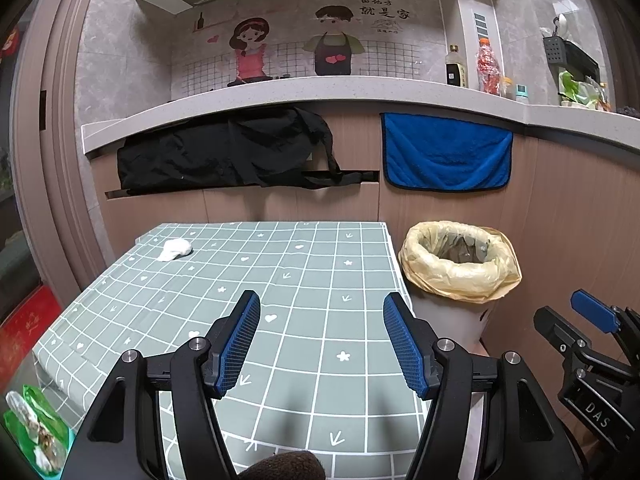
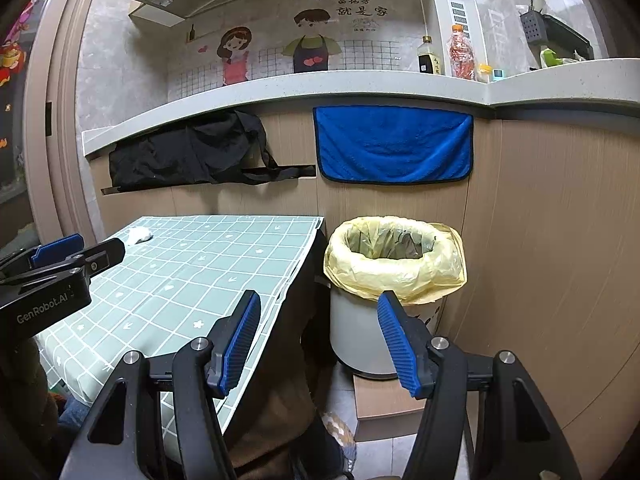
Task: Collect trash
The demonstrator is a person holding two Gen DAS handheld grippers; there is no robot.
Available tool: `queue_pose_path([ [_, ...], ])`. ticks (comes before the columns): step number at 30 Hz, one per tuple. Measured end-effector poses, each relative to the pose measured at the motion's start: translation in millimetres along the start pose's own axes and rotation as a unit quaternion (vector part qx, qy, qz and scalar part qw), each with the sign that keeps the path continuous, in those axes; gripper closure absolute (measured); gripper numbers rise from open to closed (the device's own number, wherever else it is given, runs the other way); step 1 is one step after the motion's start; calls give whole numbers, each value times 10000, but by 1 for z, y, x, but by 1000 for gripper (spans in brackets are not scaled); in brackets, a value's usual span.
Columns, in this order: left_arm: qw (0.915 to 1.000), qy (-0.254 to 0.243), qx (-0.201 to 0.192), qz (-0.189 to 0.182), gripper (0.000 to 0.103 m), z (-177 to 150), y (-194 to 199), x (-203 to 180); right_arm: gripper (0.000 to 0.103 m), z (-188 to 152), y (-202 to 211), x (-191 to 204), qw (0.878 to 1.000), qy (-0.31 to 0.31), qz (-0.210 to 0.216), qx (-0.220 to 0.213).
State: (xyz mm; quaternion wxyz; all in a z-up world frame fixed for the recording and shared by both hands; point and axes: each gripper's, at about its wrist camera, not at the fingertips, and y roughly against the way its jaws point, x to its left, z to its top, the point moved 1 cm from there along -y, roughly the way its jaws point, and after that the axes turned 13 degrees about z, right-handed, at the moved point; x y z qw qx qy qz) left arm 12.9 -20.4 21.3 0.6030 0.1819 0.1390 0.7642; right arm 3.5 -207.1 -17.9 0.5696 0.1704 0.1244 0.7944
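Note:
A crumpled white tissue (image 1: 174,249) lies at the far left corner of the green grid-patterned table (image 1: 304,320); it also shows in the right wrist view (image 2: 139,235). A grey trash bin lined with a yellow bag (image 1: 459,261) stands on the floor right of the table, also in the right wrist view (image 2: 394,258). My left gripper (image 1: 321,344) is open and empty above the table's near middle. My right gripper (image 2: 319,342) is open and empty, off the table's right edge in front of the bin.
A kitchen counter (image 1: 304,90) runs behind, with a black cloth (image 1: 228,152) and a blue towel (image 1: 447,152) hanging from it. Bottles (image 1: 489,66) stand on the counter. A green packet (image 1: 36,428) lies low at the left, beside the table.

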Motion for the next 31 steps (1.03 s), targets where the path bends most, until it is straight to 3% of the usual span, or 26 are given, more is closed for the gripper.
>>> queue_pose_path([
  [31, 9997, -173, 110, -106, 38, -3, -3, -12, 45, 0, 9, -2, 9998, -103, -122, -76],
])
